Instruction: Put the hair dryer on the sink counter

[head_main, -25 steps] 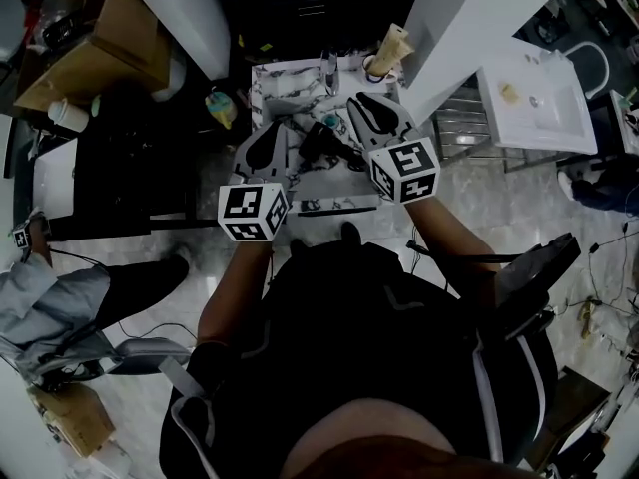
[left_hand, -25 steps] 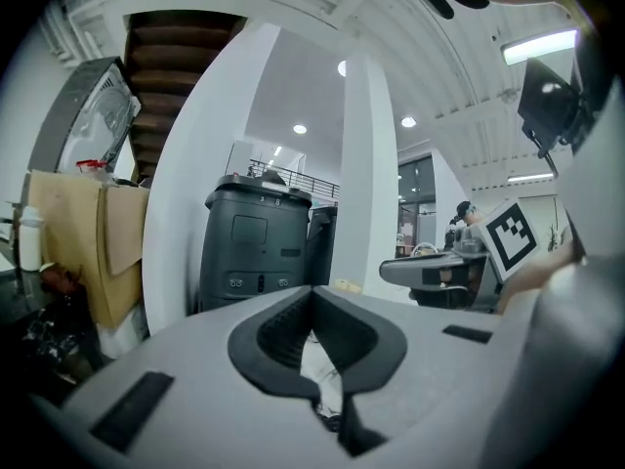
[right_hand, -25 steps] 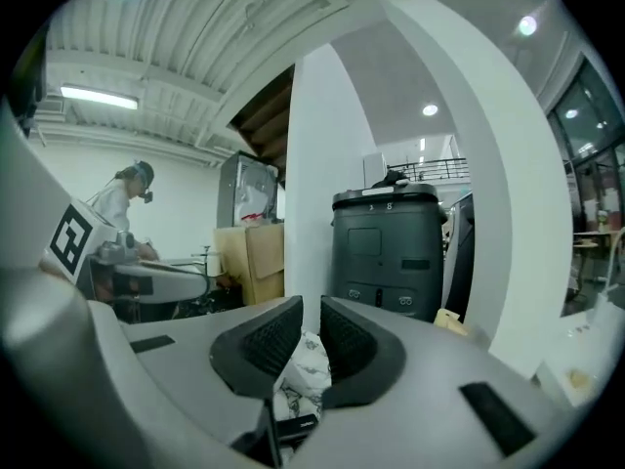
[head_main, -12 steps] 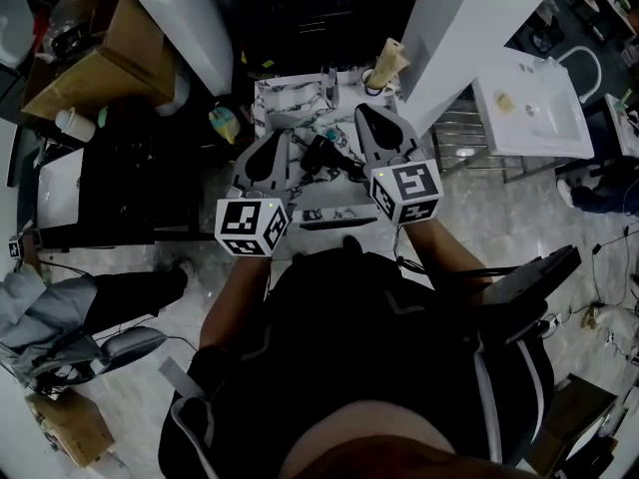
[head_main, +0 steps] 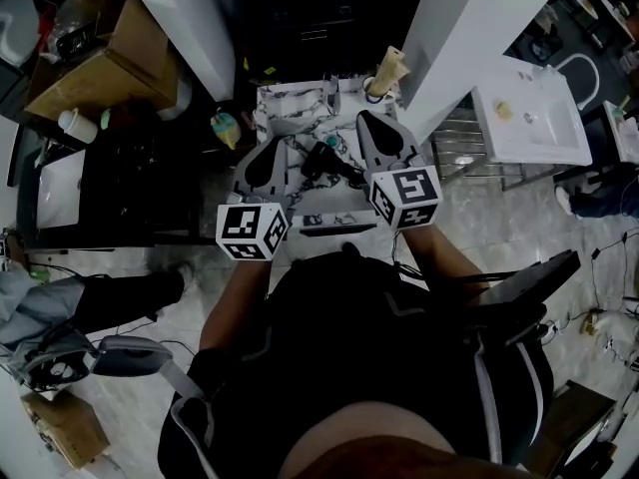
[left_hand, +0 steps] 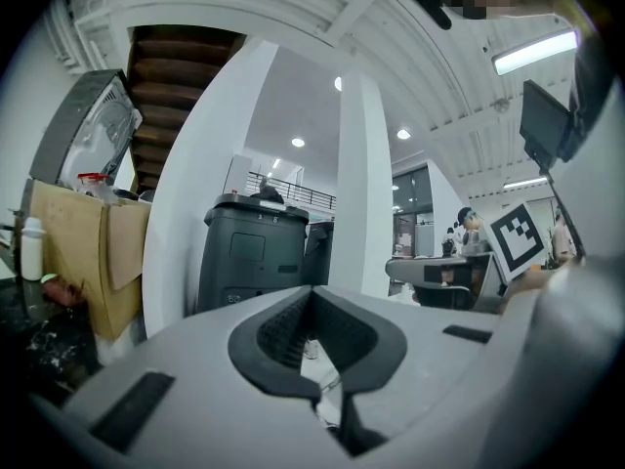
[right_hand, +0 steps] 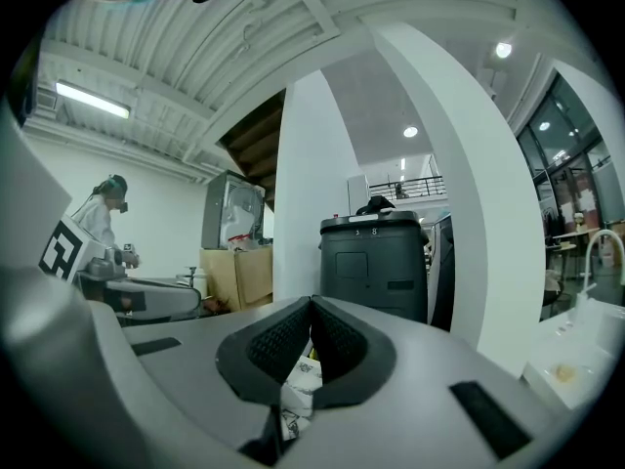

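The black hair dryer (head_main: 324, 158) lies on the marble-patterned counter (head_main: 290, 103), between my two grippers and free of both. My left gripper (head_main: 272, 140) hovers just left of it, and its jaws (left_hand: 312, 293) meet at the tips with nothing between them. My right gripper (head_main: 367, 118) is just right of the dryer. It is shut as well (right_hand: 311, 301) and holds nothing. Both point level, away from me, and only the marbled counter shows through the gap behind their pads.
A white pillar (head_main: 459, 28) rises right of the counter, with a white sink (head_main: 529, 118) beyond it. A cup with a roll (head_main: 384, 68) stands at the counter's back edge. A dark cabinet (head_main: 120, 178) and a cardboard box (head_main: 100, 58) lie left. A dark bin (left_hand: 254, 252) stands ahead.
Both grippers have drawn slightly up and away from the hair dryer, which stays lying on the counter. The person at the lower left has shifted.
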{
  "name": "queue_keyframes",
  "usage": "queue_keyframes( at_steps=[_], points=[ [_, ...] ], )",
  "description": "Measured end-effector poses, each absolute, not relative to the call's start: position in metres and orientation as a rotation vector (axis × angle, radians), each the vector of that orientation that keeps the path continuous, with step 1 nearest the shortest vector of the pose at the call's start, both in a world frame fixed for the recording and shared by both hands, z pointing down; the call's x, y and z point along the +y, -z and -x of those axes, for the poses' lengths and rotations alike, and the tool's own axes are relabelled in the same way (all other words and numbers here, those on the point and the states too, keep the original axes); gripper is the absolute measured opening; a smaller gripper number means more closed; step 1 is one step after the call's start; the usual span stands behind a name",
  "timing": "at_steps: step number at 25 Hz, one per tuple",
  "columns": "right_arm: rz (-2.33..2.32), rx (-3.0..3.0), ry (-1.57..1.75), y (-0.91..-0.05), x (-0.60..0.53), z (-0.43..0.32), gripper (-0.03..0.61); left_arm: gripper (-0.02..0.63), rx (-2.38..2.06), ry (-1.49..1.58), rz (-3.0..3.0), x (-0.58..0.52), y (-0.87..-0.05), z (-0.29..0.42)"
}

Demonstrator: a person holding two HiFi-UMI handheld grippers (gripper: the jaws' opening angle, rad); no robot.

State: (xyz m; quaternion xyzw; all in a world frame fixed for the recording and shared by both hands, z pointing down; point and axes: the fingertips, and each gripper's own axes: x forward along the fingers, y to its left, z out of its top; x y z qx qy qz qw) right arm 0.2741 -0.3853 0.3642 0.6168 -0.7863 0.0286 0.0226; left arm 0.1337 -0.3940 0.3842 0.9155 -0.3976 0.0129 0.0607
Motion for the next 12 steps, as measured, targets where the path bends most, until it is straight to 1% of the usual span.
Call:
queue_keyframes(
  at_steps=[12],
  points=[
    [-1.912,-2.432,-0.092,-0.3627,-0.3864,-0.2803,0.025,0.005,-1.203,-0.04,-2.773,-0.3938,-0.3789,-0.1388]
  ],
)
